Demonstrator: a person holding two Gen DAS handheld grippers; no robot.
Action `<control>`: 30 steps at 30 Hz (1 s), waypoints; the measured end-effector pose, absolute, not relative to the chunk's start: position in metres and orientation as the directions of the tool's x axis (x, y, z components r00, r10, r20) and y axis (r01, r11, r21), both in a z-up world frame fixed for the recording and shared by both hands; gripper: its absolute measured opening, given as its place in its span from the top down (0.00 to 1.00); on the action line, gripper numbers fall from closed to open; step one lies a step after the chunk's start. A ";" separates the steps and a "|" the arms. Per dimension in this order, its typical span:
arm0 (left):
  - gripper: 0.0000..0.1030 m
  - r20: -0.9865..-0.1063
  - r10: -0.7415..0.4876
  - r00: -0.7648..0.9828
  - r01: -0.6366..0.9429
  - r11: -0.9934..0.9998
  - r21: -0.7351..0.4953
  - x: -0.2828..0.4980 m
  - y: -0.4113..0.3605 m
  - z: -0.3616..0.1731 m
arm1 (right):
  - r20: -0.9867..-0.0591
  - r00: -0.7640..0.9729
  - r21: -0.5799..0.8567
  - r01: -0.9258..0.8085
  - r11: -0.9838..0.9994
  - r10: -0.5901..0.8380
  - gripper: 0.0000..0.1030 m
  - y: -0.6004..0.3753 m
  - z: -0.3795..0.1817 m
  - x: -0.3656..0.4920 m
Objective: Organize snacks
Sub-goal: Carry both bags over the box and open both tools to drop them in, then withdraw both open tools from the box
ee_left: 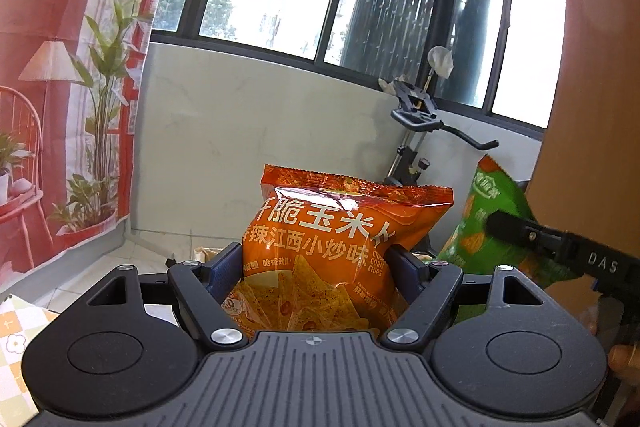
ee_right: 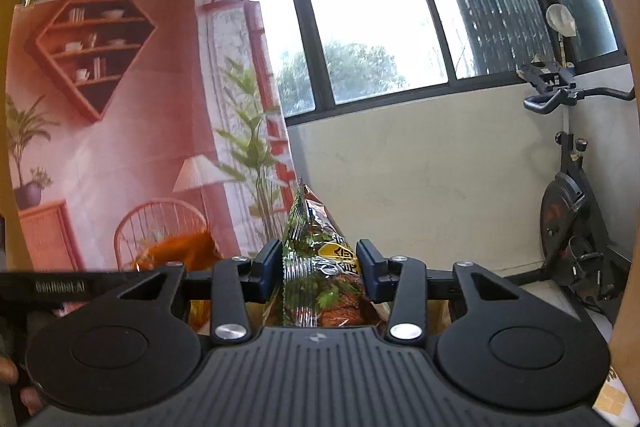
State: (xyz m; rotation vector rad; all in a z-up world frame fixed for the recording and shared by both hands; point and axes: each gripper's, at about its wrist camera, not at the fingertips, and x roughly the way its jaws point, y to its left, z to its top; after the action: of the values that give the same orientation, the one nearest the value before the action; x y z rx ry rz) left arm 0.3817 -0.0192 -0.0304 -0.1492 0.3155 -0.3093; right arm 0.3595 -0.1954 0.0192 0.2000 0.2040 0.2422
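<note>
An orange chip bag (ee_left: 320, 251) is clamped upright at lower centre by the left gripper (ee_left: 320, 263), while a green snack bag (ee_right: 316, 267) is pinched edge-on by the right gripper (ee_right: 318, 267).

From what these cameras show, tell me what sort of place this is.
Probably a room in a home, perhaps an enclosed balcony: dark-framed sliding windows, an exercise bike against the wall, and a hung backdrop printed with a pink living room, which suggests a staged recording spot.
</note>
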 end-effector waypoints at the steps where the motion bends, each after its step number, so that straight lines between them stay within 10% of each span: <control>1: 0.22 -0.289 -0.320 0.902 0.272 0.943 -0.193 0.385 -0.021 -0.031 | -0.170 0.953 0.224 -0.210 0.952 0.250 0.58 -0.197 0.019 0.362; 17: 0.20 -0.434 -0.274 0.858 0.251 0.962 -0.111 0.409 -0.027 -0.047 | -0.442 0.886 0.242 -0.032 0.970 0.140 0.52 -0.201 -0.040 0.403; 30: 0.19 -0.437 -0.285 0.853 0.241 0.958 -0.154 0.358 -0.004 -0.027 | -0.425 0.896 0.244 -0.026 0.969 0.131 0.45 -0.192 -0.021 0.354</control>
State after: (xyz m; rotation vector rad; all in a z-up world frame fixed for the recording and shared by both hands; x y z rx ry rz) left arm 0.3576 -0.0045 -0.0274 -0.0944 0.4738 -0.2768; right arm 0.3536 -0.1920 -0.0208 0.2365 0.4543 0.0820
